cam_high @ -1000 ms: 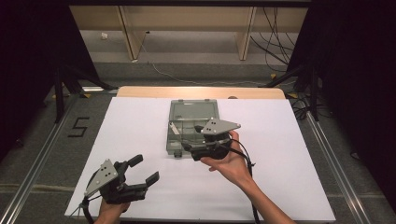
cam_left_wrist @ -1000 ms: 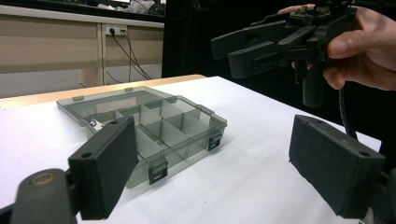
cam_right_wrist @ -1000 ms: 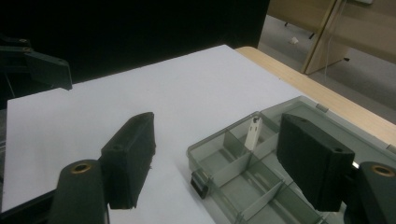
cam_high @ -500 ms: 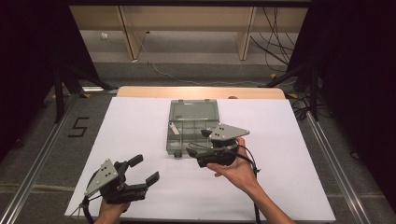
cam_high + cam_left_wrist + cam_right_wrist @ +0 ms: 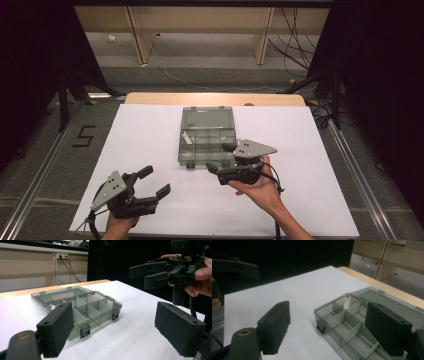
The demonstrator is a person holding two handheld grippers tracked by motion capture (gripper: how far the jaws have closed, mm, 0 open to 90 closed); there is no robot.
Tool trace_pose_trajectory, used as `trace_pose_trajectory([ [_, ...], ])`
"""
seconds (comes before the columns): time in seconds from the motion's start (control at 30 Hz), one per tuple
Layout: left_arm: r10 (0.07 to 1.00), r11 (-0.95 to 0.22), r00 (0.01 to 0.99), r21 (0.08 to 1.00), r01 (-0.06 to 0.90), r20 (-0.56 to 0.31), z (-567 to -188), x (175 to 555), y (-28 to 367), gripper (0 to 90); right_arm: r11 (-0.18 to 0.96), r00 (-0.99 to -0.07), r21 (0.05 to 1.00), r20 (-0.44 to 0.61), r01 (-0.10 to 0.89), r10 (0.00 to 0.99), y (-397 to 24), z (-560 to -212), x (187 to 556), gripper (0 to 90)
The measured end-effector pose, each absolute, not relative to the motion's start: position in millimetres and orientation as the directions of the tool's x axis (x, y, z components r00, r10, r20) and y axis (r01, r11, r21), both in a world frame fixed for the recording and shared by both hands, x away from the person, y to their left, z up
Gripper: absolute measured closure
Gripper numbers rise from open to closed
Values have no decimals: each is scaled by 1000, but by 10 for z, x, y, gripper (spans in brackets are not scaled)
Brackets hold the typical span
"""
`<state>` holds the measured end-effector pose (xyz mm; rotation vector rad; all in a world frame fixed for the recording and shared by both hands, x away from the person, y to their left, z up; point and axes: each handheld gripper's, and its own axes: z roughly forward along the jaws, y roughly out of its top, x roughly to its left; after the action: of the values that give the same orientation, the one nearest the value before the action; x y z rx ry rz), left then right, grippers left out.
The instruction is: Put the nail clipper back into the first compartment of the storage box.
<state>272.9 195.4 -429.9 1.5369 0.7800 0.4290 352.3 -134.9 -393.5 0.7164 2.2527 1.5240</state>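
A: Since the earlier frame the right gripper [image 5: 216, 159] has slid back toward the person's side of the compartment box [image 5: 207, 136], jaws just opening wider, nothing between them. Left gripper [image 5: 156, 181] unmoved.

B: High view?

A: Box open at table centre, lid laid back, long axis running away from the person. Right gripper at its near right corner, jaws spread, pointing left across the near edge. Left gripper well apart at the near left, also agape and empty. Right hand [image 5: 260, 187] is nearer.

B: Left gripper view?

A: Box [image 5: 82, 307] ahead left; a small white piece [image 5: 51, 306] stands in one compartment. Right gripper [image 5: 147, 275] hovers beyond.

B: Right gripper view?

A: Box [image 5: 362, 320] ahead right, white piece [image 5: 347, 301] upright in a far compartment.

B: Surface, room?

A: White table cover [image 5: 150, 130], wooden edge; dark curtains, cables behind.
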Motion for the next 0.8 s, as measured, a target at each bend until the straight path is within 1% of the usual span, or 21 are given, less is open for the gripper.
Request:
trace_pose_trajectory([
  [0.1,693,29,698,975,221,-179,-4298,2727,1955,151,295,-818,927,22,232,574,-1392,-3959,3499,213],
  [0.17,693,29,699,975,220,-179,-4297,2726,1954,150,282,-815,935,11,213,579,-1418,-3983,3499,213],
  [0.2,692,29,699,975,220,-179,-4298,2727,1954,150,282,-814,930,29,234,580,-1433,-3988,3483,213],
  [0.27,692,30,699,975,221,-180,-4298,2727,1954,151,284,-814,929,30,237,580,-1471,-4004,3468,212],
  [0.3,693,31,699,975,220,-180,-4298,2727,1955,151,283,-814,933,18,222,581,-1489,-4018,3469,212],
  [0.37,688,39,702,975,218,-184,-4301,2729,1951,151,279,-812,928,42,248,582,-1513,-4047,3441,211],
  [0.43,685,41,705,976,215,-184,-4303,2731,1949,150,266,-812,936,36,232,582,-1539,-4084,3428,211],
  [0.47,691,33,700,975,219,-181,-4298,2724,1952,151,273,-812,930,42,244,582,-1560,-4091,3412,210],
  [0.77,689,34,701,975,219,-182,-4303,2726,1948,151,254,-801,939,35,232,598,-1705,-4132,3313,199],
  [0.8,689,34,701,975,220,-182,-4303,2726,1948,151,251,-801,936,51,246,596,-1719,-4134,3298,198],
])
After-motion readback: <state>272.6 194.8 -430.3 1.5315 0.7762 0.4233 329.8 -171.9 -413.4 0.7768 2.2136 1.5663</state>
